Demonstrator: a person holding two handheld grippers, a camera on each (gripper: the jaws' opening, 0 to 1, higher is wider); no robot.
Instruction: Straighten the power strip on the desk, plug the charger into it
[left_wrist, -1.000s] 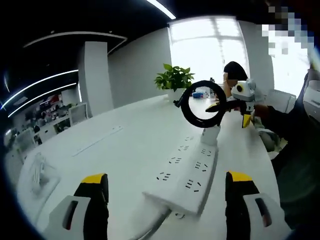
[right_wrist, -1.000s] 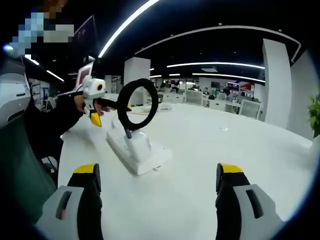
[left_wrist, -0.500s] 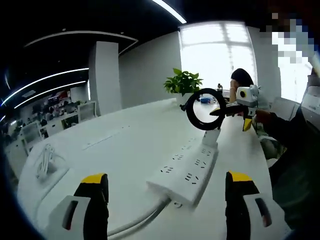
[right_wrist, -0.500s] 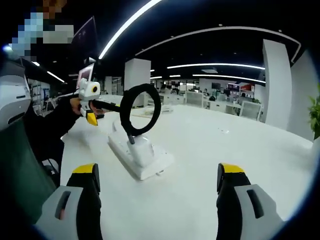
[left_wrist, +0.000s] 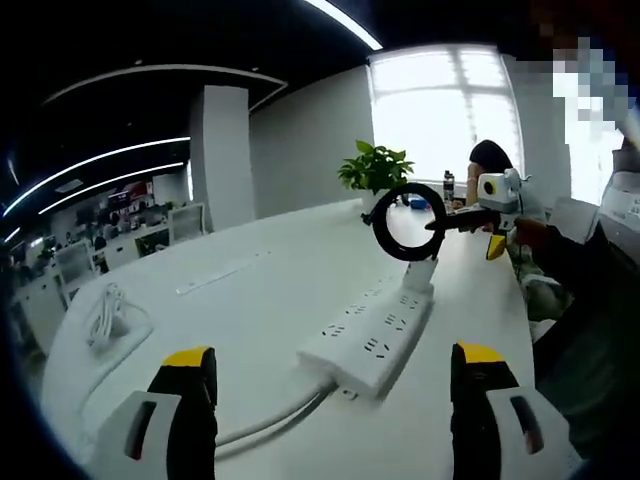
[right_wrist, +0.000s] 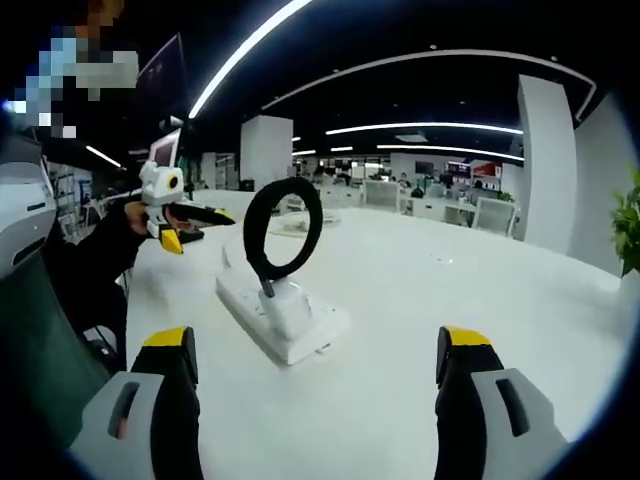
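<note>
The charger (right_wrist: 283, 305) sat plugged into the power strip (left_wrist: 372, 338) on the counter (right_wrist: 420, 300), its black cable loop rising at twelve o'clock; both grippers' jaws hung spread, holding nothing, presumably finished.

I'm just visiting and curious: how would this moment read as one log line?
charger: plugged into power strip | cable loop: upright | left gripper: open | right gripper: open | desk

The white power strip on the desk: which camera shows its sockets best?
The left gripper view: the long white power strip lies lengthwise, its socket rows facing the camera. The right gripper view shows it end-on, sockets hidden behind the white charger.
</note>
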